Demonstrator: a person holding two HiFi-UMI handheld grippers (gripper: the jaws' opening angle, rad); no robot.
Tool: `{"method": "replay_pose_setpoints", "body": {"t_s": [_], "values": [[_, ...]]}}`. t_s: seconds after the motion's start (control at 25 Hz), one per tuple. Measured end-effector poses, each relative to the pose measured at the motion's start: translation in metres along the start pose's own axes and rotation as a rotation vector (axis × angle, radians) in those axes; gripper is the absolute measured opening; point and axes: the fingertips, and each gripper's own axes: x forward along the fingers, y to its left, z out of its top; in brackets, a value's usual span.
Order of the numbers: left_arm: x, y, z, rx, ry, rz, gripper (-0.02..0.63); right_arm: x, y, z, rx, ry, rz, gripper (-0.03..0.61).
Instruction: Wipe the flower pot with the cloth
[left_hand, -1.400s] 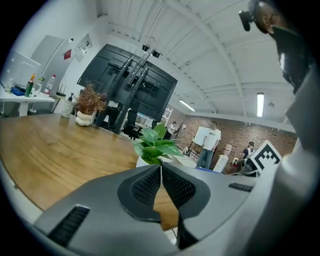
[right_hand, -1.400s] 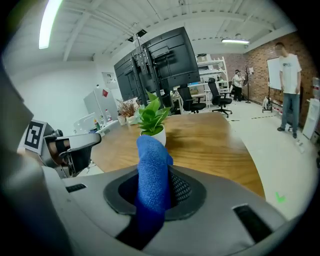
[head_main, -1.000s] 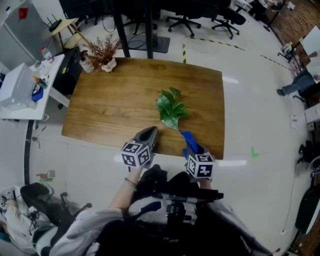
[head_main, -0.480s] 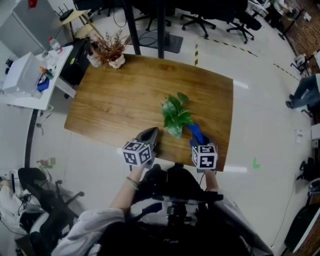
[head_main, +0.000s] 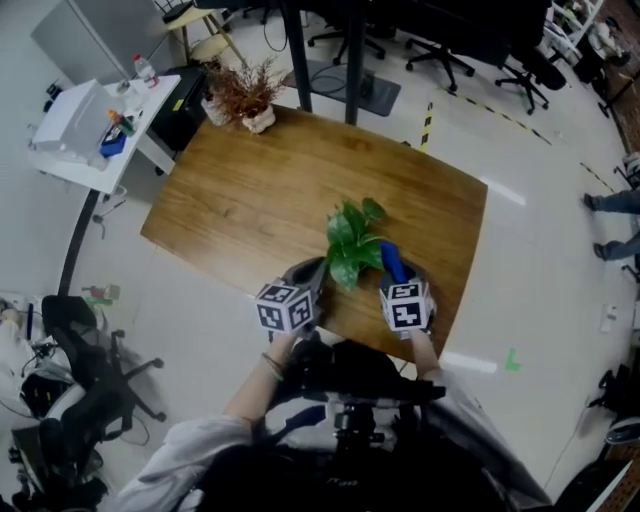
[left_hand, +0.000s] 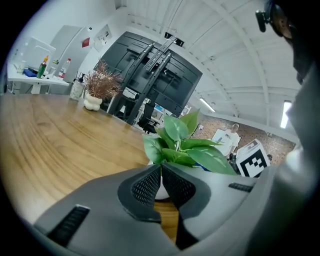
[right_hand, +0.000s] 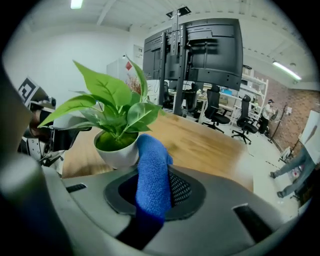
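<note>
A green leafy plant (head_main: 355, 238) stands near the front edge of the wooden table (head_main: 240, 190); in the head view its leaves hide the pot. In the right gripper view the white pot (right_hand: 117, 150) sits just beyond the jaws. My right gripper (right_hand: 152, 172) is shut on a blue cloth (right_hand: 152, 175), whose upper end lies at the pot's right side; whether it touches the pot is unclear. My left gripper (left_hand: 161, 167) is shut and empty, with the pot (left_hand: 161, 190) close behind its tips. In the head view the two grippers, left (head_main: 308, 275) and right (head_main: 400, 275), flank the plant.
A dried-flower arrangement in a white vase (head_main: 248, 98) stands at the table's far left corner. A white side table with bottles (head_main: 95, 125) is off to the left. A black office chair (head_main: 90, 350) stands on the floor at left, and more chairs (head_main: 440, 45) beyond the table.
Both grippers have moved forward toward the plant. The right one has carried the cloth up beside the pot, and the left one now sits close at the plant's left.
</note>
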Motion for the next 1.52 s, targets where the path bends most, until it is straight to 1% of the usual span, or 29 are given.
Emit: {"method": "replay_pose_setpoints", "body": {"t_s": [0.32,0.48,0.6,0.76,0.92,1.08,1.2,1.28,1.36,1.44,1.52], "values": [[0.006,0.001,-0.002,0.004,0.007,0.054,0.005,0.003,0.039,-0.016,-0.198,0.043,0.118,0.084],[0.003,0.005,0.0,0.007,0.001,0.071,0.005,0.006,0.055,-0.022,-0.24,0.066,0.163,0.084],[0.001,0.005,0.002,0.007,-0.002,0.074,0.005,0.009,0.061,-0.026,-0.258,0.089,0.181,0.084],[-0.002,0.007,-0.001,0.012,0.003,0.079,0.005,0.009,0.074,-0.02,-0.281,0.083,0.211,0.084],[-0.005,0.014,-0.001,0.008,0.003,0.087,0.005,0.017,0.096,-0.035,-0.3,0.104,0.259,0.084],[-0.005,0.02,-0.002,0.006,0.012,0.088,0.005,0.013,0.102,-0.026,-0.313,0.107,0.256,0.084],[-0.003,0.025,-0.004,0.012,0.02,0.085,0.005,0.016,0.103,-0.03,-0.313,0.123,0.252,0.084],[-0.001,0.027,-0.003,0.017,0.015,0.079,0.006,0.015,0.1,-0.024,-0.295,0.106,0.247,0.084],[0.001,0.027,-0.002,0.022,0.015,0.073,0.005,0.015,0.094,-0.025,-0.243,0.099,0.242,0.084],[0.002,0.028,-0.001,0.032,0.021,0.066,0.005,0.017,0.085,-0.03,-0.167,0.099,0.234,0.084],[0.003,0.028,0.0,0.038,0.023,0.058,0.005,0.016,0.072,-0.024,-0.107,0.076,0.213,0.084]]}}
